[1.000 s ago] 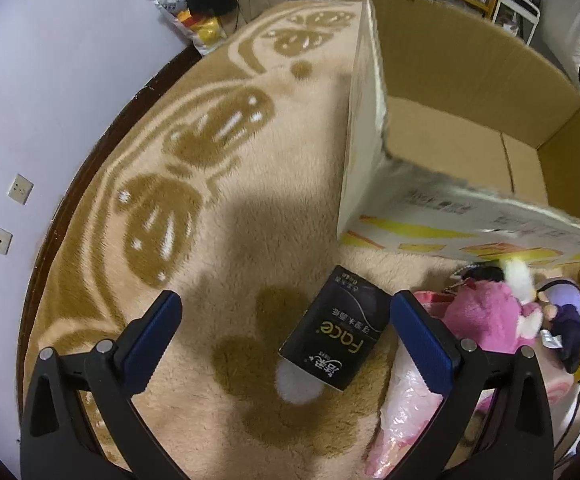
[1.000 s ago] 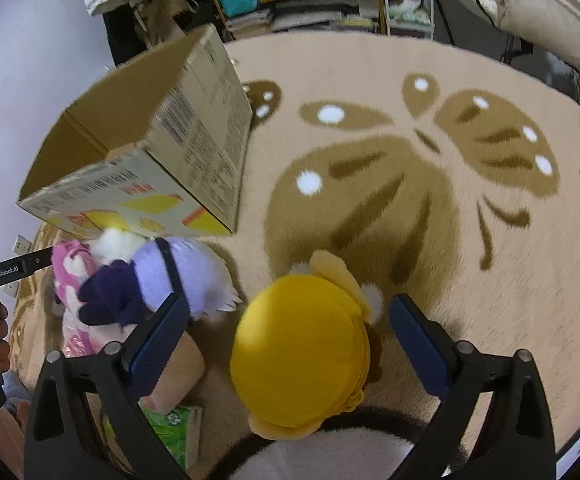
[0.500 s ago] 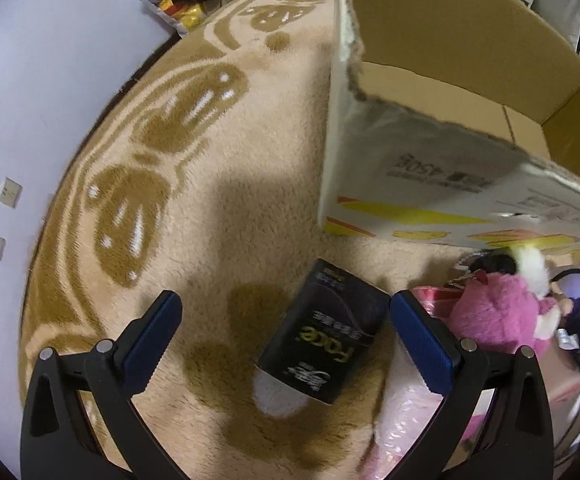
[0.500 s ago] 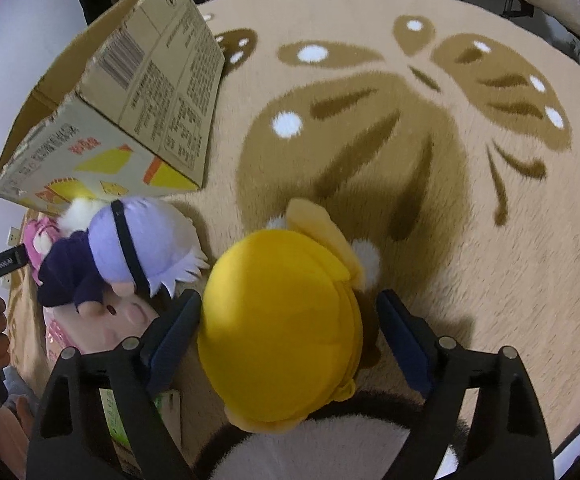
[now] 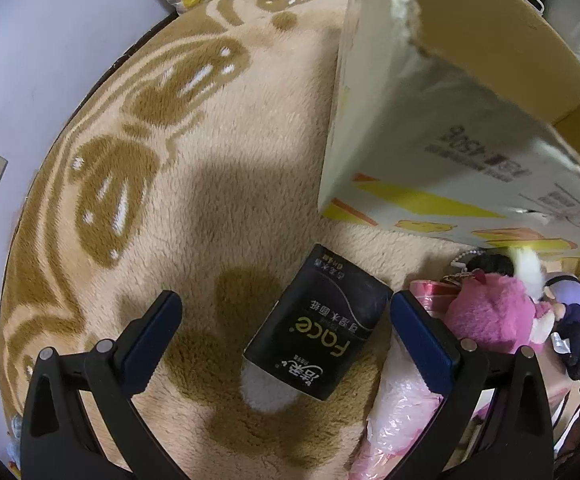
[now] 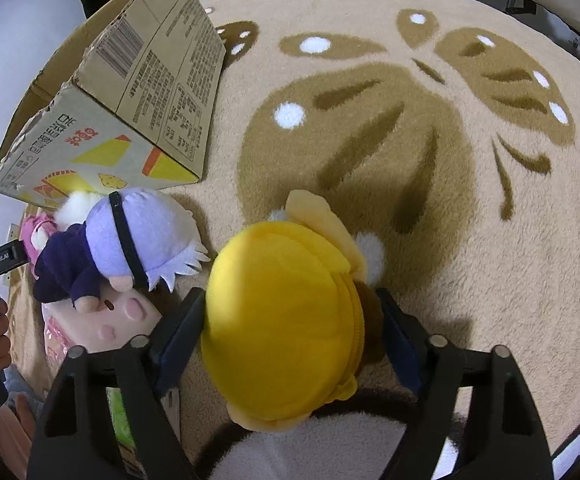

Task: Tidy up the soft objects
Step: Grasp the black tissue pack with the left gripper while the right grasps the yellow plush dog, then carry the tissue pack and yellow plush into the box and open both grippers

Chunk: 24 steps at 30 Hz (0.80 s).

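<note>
Plush carpet (image 6: 469,208), beige with brown butterfly shapes, carries everything in both views. On the right wrist view, the right gripper (image 6: 290,320) has its two dark fingers (image 6: 180,328) pressed against either side of a round yellow plush toy (image 6: 282,320), which fills the gap between them and rests on the carpet. Just to its left lies a lavender-haired plush doll in dark purple clothes (image 6: 122,248), lying across a pale pink plush pig (image 6: 118,322). Beyond them stands a printed open cardboard box (image 6: 146,80).

On the left wrist view, the left gripper (image 5: 286,340) stands wide apart with nothing between its blue-padded fingers (image 5: 152,336) but the carpet and a black soft tissue pack with white lettering (image 5: 321,324), which lies flat, nearer the right finger and touched by neither. A fuzzy pink plush toy (image 5: 493,316) sits to the right of that finger, beside the doll, with a crinkled pink plastic bag (image 5: 397,416) below it. The cardboard box looms overhead at upper right.
</note>
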{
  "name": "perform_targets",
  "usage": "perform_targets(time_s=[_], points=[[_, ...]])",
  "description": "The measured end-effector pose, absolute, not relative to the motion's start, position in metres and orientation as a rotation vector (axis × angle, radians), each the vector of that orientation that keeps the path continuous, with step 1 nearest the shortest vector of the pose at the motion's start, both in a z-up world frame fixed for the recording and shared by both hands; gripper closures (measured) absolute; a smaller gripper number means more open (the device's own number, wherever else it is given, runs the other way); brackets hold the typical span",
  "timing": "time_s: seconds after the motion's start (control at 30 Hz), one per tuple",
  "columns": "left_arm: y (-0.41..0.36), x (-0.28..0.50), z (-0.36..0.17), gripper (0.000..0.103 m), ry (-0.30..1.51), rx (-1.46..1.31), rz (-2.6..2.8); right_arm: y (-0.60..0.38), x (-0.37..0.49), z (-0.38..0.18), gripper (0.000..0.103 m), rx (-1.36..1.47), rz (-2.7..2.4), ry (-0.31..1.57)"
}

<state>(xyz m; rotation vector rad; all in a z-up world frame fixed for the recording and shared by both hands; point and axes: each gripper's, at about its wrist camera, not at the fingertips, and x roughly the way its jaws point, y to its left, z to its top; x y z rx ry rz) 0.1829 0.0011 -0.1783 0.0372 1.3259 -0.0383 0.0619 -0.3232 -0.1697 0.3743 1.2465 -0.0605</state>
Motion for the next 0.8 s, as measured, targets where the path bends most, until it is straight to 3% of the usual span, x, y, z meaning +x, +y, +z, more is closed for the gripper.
perform_targets(time_s=[0.07, 0.23, 0.4, 0.6, 0.8], points=[[0.001, 0.184, -0.180, 0.001, 1.328, 0.036, -0.037, -0.321, 0.060, -0.169, 0.022, 0.369, -0.058, 1.244], [0.002, 0.181, -0.183, 0.018, 1.332, 0.025, -0.054, -0.316, 0.061, -0.166, 0.030, 0.358, -0.051, 1.236], [-0.005, 0.177, -0.183, 0.047, 1.317, 0.049, -0.065, -0.318, 0.062, -0.162, 0.042, 0.383, -0.055, 1.220], [-0.007, 0.163, -0.175, 0.049, 1.273, 0.081, -0.050, -0.312, 0.060, -0.137, 0.043, 0.377, -0.020, 1.132], [-0.002, 0.144, -0.133, 0.049, 1.130, 0.074, -0.022, -0.294, 0.055, -0.103, 0.043, 0.312, 0.009, 1.021]])
